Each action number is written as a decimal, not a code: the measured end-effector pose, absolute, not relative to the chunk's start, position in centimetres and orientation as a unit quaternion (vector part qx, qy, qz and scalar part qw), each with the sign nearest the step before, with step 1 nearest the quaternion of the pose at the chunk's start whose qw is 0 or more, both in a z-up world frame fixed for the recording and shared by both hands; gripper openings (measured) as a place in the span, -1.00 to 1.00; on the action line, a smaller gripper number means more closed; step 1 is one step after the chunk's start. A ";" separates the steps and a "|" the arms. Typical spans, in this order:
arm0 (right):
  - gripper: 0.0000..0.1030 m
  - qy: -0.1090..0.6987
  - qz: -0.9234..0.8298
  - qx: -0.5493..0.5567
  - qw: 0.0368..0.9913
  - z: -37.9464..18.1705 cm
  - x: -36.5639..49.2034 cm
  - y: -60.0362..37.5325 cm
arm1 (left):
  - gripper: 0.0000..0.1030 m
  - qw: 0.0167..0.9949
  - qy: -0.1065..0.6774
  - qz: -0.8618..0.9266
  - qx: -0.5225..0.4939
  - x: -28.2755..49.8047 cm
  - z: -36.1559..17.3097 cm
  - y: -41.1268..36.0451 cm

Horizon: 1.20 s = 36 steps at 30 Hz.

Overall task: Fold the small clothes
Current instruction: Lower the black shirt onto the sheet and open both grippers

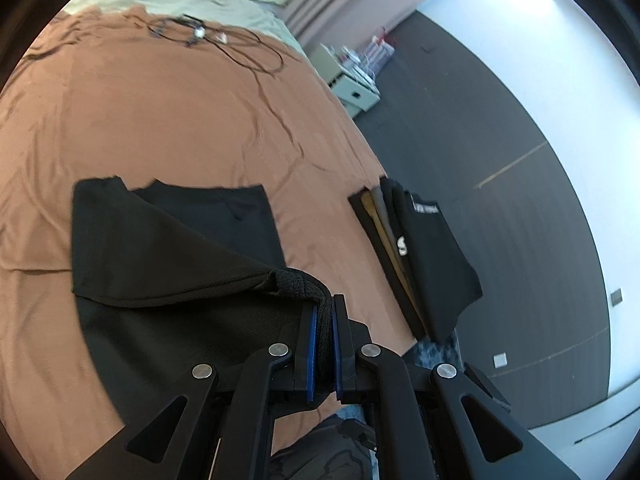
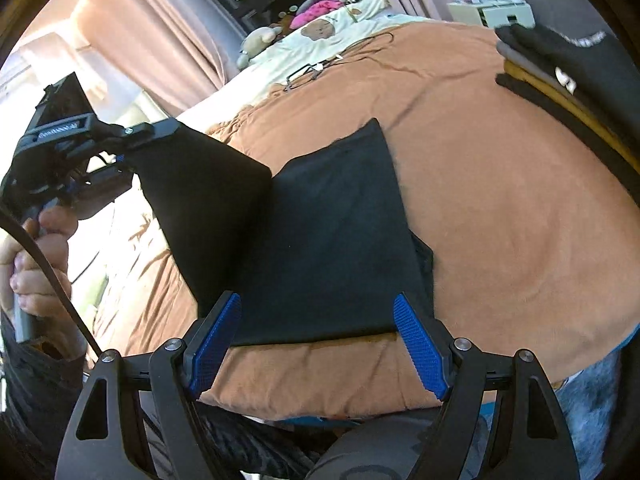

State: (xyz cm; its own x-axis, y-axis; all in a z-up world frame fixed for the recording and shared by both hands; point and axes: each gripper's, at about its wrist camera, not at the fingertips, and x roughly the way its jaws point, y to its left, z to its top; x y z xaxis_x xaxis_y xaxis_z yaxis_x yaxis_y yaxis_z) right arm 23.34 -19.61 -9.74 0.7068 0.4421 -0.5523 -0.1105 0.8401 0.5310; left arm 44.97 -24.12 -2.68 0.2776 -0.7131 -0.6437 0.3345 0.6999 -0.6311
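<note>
garment: black T-shirt (image 2: 332,240) lay near the bed's (image 2: 520,220) front edge, soft, light, floppy.
left gripper (image 1: 324,308): I had it clamped on a hem corner.
right gripper (image 2: 316,344): jaws wide, empty.
grab: I'd pinch the hems.

A brown-sheeted bed (image 1: 180,120) carries a black garment (image 1: 224,216), folded stack (image 1: 420,248) and cable (image 1: 240,48).

Bare brown sheet (image 1: 160,120) lies open beyond the black garment (image 1: 192,216) and between it and the stack (image 1: 416,248) at the bed's edge; a cable tangle (image 1: 224,44) sits farther up the bed; the raised flap (image 2: 200,184) blocks the garment's left side
</note>
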 end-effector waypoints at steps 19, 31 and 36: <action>0.51 0.400 0.188 0.226 0.868 -10.7 26.8 -18.2 | 0.10 0.760 0.545 -0.283 -0.211 44.2 -7.5 -20.6; 0.51 0.411 0.165 0.250 0.861 -10.7 28.3 -21.0 | 0.10 0.777 0.555 -0.223 -0.198 42.4 -10.5 -16.8; -0.01 0.421 0.175 0.294 0.840 -12.1 28.8 -21.8 | 0.10 0.776 0.570 -0.192 -0.188 41.6 -12.9 -15.1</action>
State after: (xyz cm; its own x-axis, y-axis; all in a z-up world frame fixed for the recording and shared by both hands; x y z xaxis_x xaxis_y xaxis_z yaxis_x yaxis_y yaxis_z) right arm 28.76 -21.80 -12.08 0.5834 0.5424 -0.6046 -0.0460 0.7652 0.6421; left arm 41.59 -15.14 -12.92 0.2761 -0.5131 -0.8127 0.0832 0.8552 -0.5116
